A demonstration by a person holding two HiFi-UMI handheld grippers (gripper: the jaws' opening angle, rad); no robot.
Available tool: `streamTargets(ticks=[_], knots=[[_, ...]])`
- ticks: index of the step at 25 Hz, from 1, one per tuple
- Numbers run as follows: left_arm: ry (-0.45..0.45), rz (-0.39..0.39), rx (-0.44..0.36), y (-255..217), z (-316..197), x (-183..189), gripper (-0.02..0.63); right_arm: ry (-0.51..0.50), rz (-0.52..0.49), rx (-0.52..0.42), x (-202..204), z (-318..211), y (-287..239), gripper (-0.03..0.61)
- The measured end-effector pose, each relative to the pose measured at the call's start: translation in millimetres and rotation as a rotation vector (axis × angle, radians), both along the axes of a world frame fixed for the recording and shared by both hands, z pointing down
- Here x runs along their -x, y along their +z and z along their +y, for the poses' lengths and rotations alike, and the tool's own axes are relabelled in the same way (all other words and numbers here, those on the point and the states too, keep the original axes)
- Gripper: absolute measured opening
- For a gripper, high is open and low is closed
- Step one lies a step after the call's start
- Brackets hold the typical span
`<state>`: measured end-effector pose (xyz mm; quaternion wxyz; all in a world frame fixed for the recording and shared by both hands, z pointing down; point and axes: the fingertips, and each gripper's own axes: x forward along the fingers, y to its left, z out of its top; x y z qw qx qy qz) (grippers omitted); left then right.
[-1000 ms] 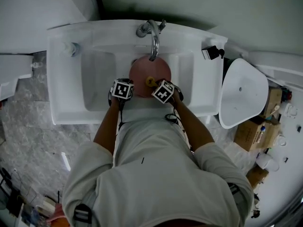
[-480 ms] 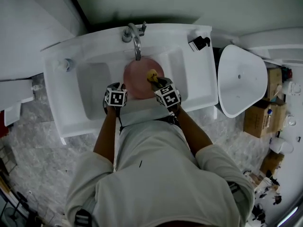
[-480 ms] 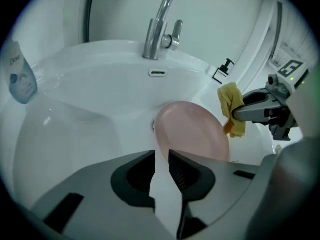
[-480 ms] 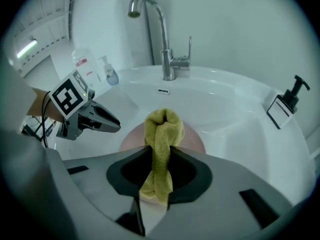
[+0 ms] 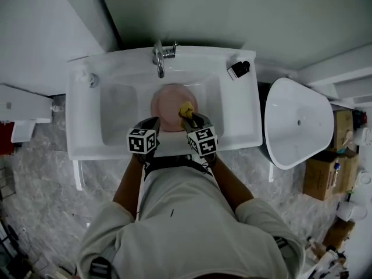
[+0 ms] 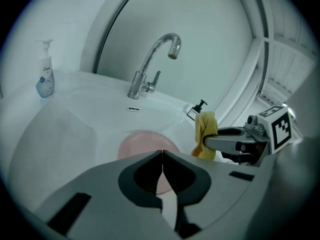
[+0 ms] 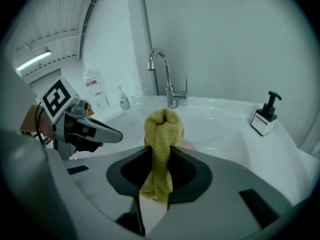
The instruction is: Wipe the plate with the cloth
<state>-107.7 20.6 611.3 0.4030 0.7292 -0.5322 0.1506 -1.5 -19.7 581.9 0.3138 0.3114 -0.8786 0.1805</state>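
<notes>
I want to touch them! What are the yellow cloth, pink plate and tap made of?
Cloth: fuzzy looped pile, looks like matte terry towelling. Plate: smooth pink, maybe plastic or ceramic; can't tell. Tap: bright reflections, probably polished metal.

I am in a washroom: a white sink (image 5: 245, 116) with a chrome tap (image 5: 158, 58) against the wall, a soap bottle (image 6: 44, 79) and pump dispenser (image 5: 239, 70) on its rim, marbled floor (image 5: 35, 170) below.

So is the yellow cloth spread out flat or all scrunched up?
Scrunched up. The cloth is a thick bunched wad, pinched between the jaws of the right gripper.
</notes>
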Motion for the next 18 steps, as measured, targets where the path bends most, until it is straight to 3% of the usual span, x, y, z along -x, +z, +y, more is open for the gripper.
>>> streamTargets(ticks=[4, 9, 18], knots=[[-0.066, -0.06, -0.072, -35, 20, -31, 0.021, 0.005, -0.034, -0.048, -25, 21, -21, 0.089], [-0.133, -0.143, -0.24, -101, 33, -50, 0.021, 0.021, -0.125, -0.156, -43, 25, -68, 0.089], [-0.218, -0.241, -0.527, -228, 44, -44, 0.021, 0.023, -0.254, -0.376, -43, 40, -189, 0.089]])
